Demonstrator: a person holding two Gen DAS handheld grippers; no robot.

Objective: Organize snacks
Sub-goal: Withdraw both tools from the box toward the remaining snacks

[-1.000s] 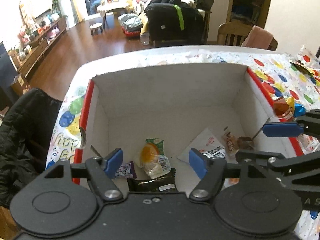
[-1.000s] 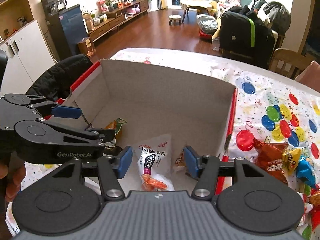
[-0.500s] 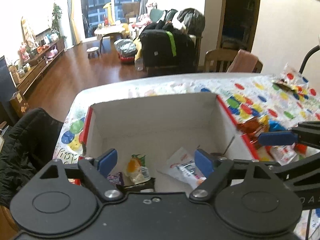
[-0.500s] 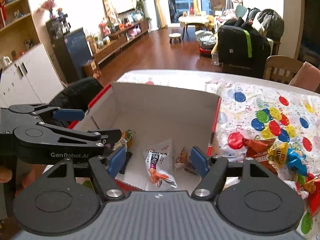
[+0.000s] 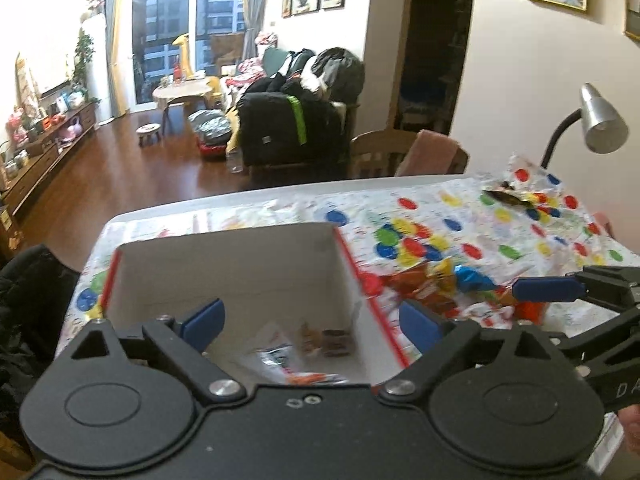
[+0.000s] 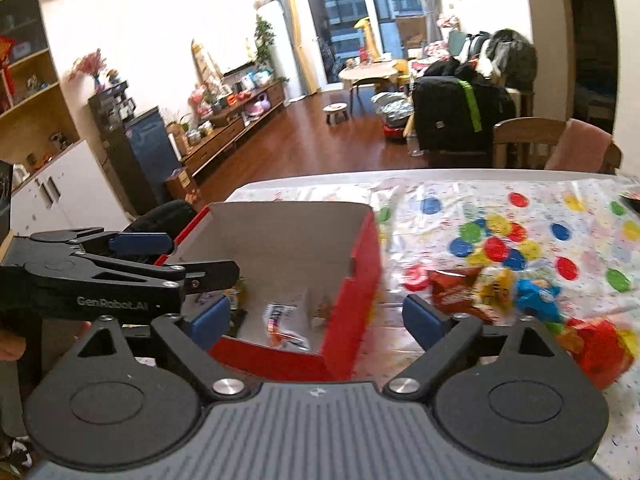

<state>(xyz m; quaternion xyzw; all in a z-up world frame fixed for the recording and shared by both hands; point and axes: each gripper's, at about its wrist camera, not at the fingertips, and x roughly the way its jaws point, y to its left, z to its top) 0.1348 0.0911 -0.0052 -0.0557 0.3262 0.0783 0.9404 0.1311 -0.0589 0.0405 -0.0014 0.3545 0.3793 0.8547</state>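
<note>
Both grippers have pulled up and back from the box (image 6: 280, 240) since 1.0 s ago; its interior now looks smaller in both wrist views. Left gripper (image 5: 310, 322) and right gripper (image 6: 316, 318) each have their 2 blue pads spread apart, nothing between them. White packet (image 5: 280, 354) and small brown snacks (image 5: 328, 342) lie on the box floor; loose snack pile (image 6: 496, 290) sits on the spotted tablecloth (image 6: 540, 216) just beside the box's red wall.

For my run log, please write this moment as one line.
left hand-held gripper: open, empty | right hand-held gripper: open, empty | box: some snacks inside | snack pile: on tablecloth
</note>
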